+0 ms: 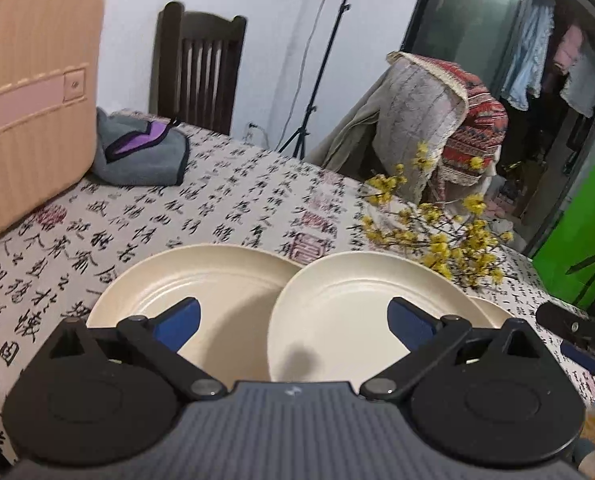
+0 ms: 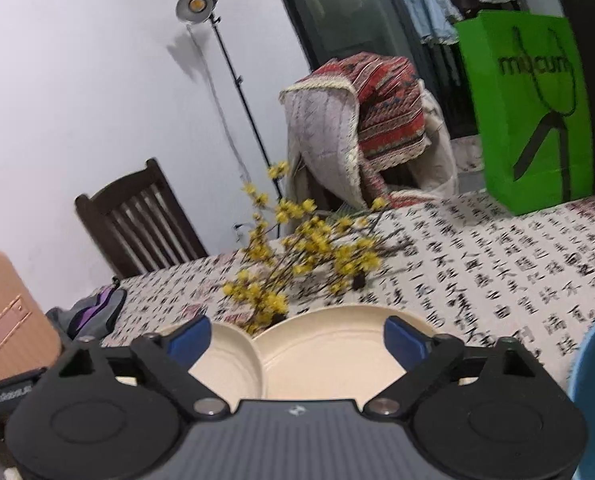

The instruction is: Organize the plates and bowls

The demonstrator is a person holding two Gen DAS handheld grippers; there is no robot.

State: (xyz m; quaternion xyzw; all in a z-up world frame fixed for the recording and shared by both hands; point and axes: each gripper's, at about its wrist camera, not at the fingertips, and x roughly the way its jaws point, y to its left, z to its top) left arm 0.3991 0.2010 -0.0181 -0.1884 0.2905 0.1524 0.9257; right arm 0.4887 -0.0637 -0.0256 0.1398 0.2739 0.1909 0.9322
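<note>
Both hand-held grippers hang over cream plates with jaws spread wide and nothing between the blue pads. Left hand-held gripper (image 1: 293, 322) points down at two plates: the left plate (image 1: 217, 280) lies flat on the table (image 1: 225, 200), and the right plate (image 1: 353, 300) overlaps its rim, sitting a little higher. A third cream rim (image 1: 493, 310) peeks out behind the right one. Right hand-held gripper (image 2: 297, 340) faces the same pair from the other side, holding nothing. Yellow flowers (image 2: 297, 252) lie just beyond the plates. A pink suitcase (image 1: 25, 92) and grey cloth (image 1: 141, 152) sit far left; a green bag (image 2: 529, 112) stands far right.
</note>
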